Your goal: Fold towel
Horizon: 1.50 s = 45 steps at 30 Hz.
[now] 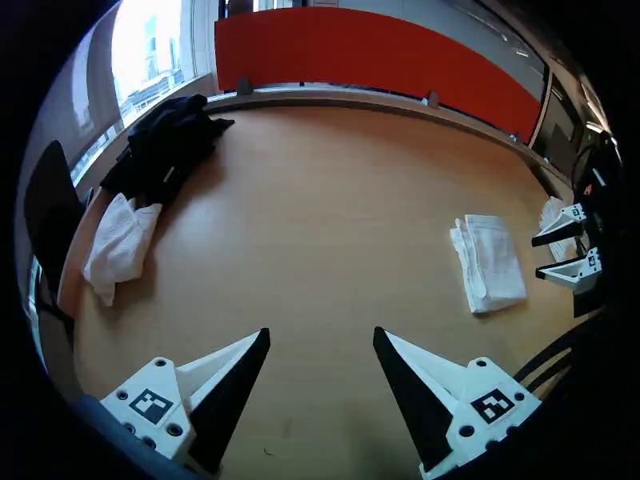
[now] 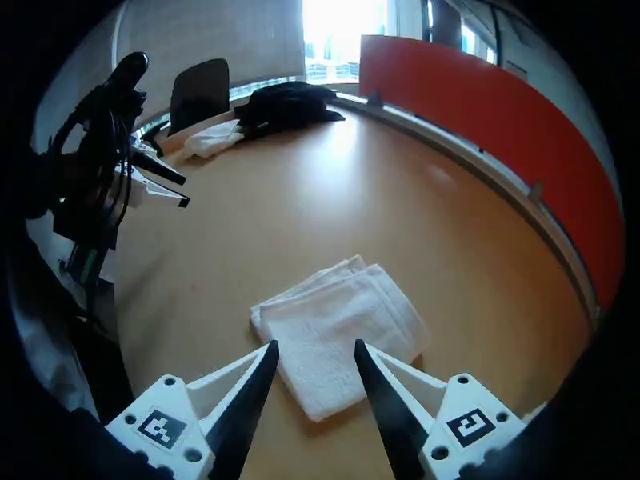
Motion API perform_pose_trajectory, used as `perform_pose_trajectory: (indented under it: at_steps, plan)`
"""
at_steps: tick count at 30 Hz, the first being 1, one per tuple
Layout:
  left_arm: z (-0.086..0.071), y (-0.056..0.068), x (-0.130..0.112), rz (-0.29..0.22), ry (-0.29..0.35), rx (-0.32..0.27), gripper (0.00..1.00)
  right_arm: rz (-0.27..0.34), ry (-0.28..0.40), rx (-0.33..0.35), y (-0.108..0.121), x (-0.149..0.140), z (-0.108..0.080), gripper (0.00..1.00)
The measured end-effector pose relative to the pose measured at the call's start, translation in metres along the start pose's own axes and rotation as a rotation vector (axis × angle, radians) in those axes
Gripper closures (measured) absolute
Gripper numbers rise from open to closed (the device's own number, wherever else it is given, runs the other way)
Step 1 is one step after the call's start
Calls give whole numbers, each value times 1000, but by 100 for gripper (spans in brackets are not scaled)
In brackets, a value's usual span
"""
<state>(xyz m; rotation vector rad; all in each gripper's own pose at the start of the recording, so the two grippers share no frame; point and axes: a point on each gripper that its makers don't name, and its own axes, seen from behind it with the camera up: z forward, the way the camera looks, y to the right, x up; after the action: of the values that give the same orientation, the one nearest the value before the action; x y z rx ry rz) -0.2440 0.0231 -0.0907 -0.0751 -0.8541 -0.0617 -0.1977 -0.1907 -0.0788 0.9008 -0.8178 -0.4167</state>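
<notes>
- Towel (image 2: 344, 336) lies folded on the wooden surface (image 2: 320, 200), lower centre of the right gripper view.
- Right gripper (image 2: 314, 344): fingers moderately apart, empty, tips at the towel's near edge.
- Left gripper (image 1: 320, 332): fingers wide apart, empty, over bare wood.
- Black garment (image 1: 164, 148) and white cloth (image 1: 120, 244) sit upper left.

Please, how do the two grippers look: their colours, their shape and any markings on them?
The left gripper and the right gripper look alike: two white plastic fingers with black inner faces, each tapering to a sharp tip. Every finger base carries a square black-and-white marker and small round holes. Black cables run behind the left gripper.
</notes>
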Motion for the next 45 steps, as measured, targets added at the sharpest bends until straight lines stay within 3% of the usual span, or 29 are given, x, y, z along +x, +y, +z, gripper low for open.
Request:
perform_pose_trajectory:
  at_steps: [35,38,45]
  plan:
    - [1,4,1,3,0,-6,4,61,-169,-41,1,-100,4,29]
    - [1,4,1,3,-1,-6,4,64,-174,-44,1,-101,4,33]
    - [1,4,-1,2,-1,-4,4,89,-179,-45,1,-106,8,61]
